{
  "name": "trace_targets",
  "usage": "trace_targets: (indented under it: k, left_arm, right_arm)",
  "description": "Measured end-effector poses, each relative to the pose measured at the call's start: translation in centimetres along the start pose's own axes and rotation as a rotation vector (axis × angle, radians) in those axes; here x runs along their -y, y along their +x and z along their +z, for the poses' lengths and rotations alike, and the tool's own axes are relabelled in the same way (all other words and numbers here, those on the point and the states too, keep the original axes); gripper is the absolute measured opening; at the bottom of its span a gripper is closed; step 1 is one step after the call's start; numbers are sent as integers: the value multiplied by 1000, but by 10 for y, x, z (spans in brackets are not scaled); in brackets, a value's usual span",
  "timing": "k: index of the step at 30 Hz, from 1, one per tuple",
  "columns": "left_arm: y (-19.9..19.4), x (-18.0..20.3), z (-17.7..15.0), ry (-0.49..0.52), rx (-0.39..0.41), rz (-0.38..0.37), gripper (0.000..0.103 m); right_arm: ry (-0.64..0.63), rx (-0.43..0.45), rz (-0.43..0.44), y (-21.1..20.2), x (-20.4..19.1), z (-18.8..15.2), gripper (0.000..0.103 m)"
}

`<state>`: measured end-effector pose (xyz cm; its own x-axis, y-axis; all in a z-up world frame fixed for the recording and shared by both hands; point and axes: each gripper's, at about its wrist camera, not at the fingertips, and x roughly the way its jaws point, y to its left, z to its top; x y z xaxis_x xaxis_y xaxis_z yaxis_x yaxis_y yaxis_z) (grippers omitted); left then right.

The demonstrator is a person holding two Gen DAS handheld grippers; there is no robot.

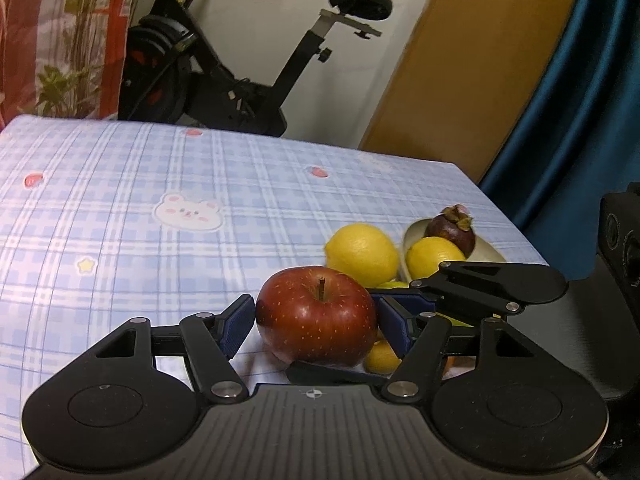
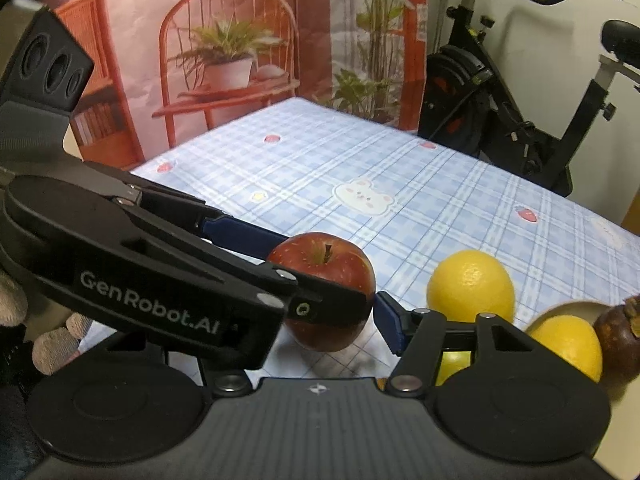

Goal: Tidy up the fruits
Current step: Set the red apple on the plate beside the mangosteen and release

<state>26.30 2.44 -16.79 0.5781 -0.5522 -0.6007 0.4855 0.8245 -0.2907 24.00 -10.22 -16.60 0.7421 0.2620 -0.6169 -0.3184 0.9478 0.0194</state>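
The red apple [image 1: 316, 314] sits on the table with its stem pointing up. It is round, shiny and has tiny pale dots. The left gripper [image 1: 316, 320] has a blue ridged pad on each side of the apple, at 9 and 3 o'clock. The pads sit right against its skin, so the gripper is closed on the apple.

In the right wrist view the same apple [image 2: 324, 280] sits between the right gripper's [image 2: 332, 312] wide-apart fingers, and the left gripper's black finger crosses in front of the apple. Only one blue pad [image 2: 390, 326] of the right gripper shows, just beside the apple at 3 o'clock. I cannot tell if it touches.

At 2 o'clock from the apple, in the left view, lies a yellow lemon [image 1: 362, 254], round and a bit bumpy. Next to it, at 3 o'clock, is a pale, smooth bowl [image 1: 490, 252]. It holds another lemon [image 1: 434, 260] and a dark purple mangosteen [image 1: 452, 228] with a dry brown cap on top. More yellow fruit [image 1: 382, 356] peeks out low behind the apple.

The table wears a soft blue checked cloth [image 1: 160, 168] with little bears, stars and strawberries on it. Past the table, at 12 o'clock, stands a black exercise bike [image 1: 224, 60]. At 10 o'clock hangs a backdrop [image 1: 60, 40] with red and green plants. At 2 o'clock is a wooden door [image 1: 472, 72], then a shiny blue curtain [image 1: 580, 100].
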Motion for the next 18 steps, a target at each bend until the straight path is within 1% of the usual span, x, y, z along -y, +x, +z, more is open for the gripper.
trace_targets:
  k: [9,13,18]
  left_arm:
    - [-5,45,14,82,28,6,70]
    - [-2,65,21,125,23,11,71]
    - [11,100,31,197,7,9,70]
  right_arm:
    - [30,86,-30,-46,20,-6,61]
    - [53,117,-44,-66,36,-9,61]
    - [103,158,-64,-92,64,-19,61]
